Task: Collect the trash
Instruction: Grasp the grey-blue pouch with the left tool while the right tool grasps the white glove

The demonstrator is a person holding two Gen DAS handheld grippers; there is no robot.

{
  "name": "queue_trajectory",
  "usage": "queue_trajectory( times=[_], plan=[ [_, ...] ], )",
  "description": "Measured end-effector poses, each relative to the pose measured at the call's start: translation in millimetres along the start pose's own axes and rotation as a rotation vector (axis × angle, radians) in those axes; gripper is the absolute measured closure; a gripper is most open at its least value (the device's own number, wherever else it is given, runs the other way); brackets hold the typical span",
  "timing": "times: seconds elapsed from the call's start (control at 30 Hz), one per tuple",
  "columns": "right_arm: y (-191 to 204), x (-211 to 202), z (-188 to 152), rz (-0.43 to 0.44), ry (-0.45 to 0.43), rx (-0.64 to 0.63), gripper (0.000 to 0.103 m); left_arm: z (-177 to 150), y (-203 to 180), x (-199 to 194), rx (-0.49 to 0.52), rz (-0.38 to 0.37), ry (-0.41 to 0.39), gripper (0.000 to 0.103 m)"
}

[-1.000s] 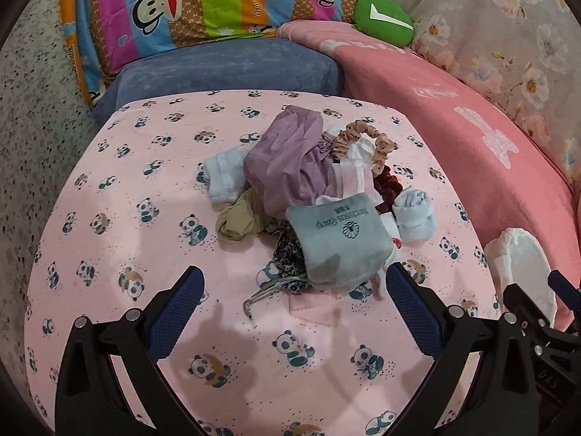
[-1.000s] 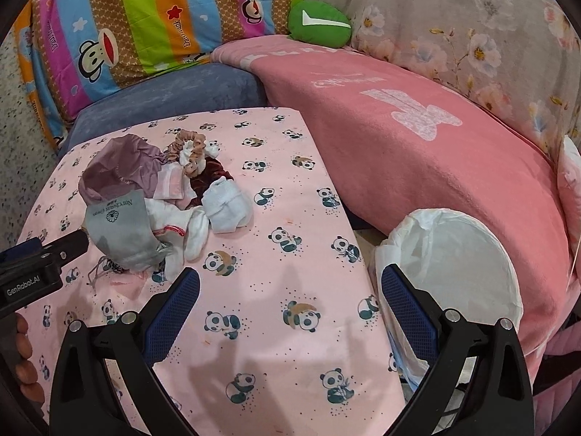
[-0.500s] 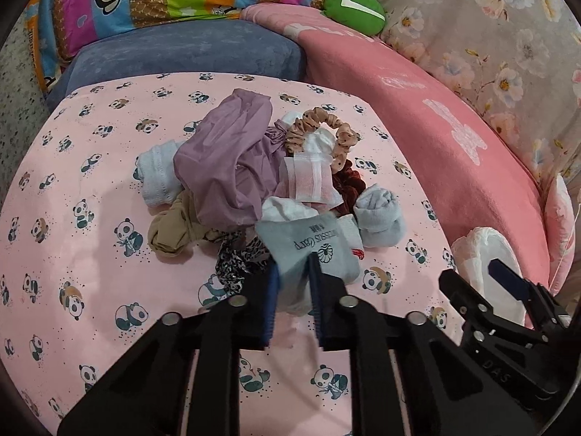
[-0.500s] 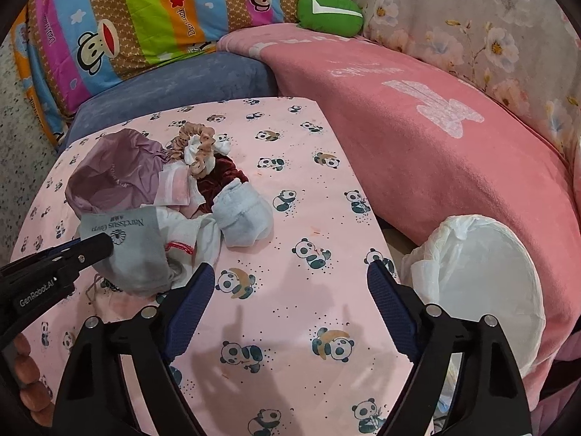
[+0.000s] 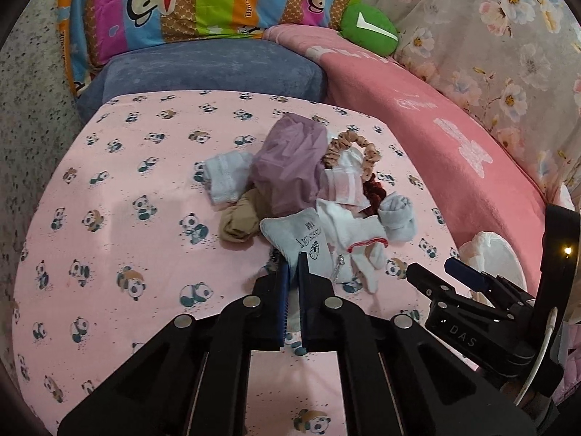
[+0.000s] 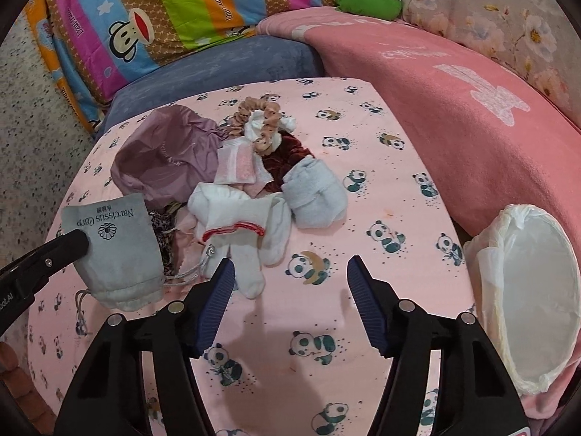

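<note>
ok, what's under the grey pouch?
Under the grey pouch: a leopard-print cloth and a silver drawstring poking out from its right edge. What lies beneath its middle is covered.

left gripper (image 5: 293,272) clamped shut; right gripper (image 6: 287,283) jaws just narrowing

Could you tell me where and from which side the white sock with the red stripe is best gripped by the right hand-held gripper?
I would take the white sock by its near tip, which sticks out flat onto the bare panda cloth toward the right hand-held gripper. Come from above on the near side, one jaw on each side of that narrow end. Its far part is tucked among the pile, so it is harder to isolate there.
</note>
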State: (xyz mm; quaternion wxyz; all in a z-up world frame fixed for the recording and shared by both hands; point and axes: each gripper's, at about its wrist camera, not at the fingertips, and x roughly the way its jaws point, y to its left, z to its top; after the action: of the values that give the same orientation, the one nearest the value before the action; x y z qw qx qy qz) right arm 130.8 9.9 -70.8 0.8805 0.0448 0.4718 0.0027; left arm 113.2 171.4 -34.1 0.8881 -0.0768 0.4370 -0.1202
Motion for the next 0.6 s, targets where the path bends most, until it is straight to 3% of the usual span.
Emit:
queue_trajectory(
  times=[0.1, 0.4, 0.5, 0.6],
  plan=[
    [14, 5, -3, 0.044, 0.022, -0.014, 0.044, -2, 8, -3, 0.006, 0.056, -0.011, 0.098],
    [55, 30, -10, 0.097, 0.082, -0.070, 0.055, 0, 36, -13, -0.034, 0.106, -0.029, 0.098],
    [62, 43, -11, 0.120, 0.119, -0.067, 0.068, -2, 41, -12, -0.038, 0.105, -0.026, 0.098],
    [70, 56, -14, 0.136, 0.154, -0.062, 0.075, -6, 43, -9, -0.043, 0.101, -0.013, 0.098]
  ],
)
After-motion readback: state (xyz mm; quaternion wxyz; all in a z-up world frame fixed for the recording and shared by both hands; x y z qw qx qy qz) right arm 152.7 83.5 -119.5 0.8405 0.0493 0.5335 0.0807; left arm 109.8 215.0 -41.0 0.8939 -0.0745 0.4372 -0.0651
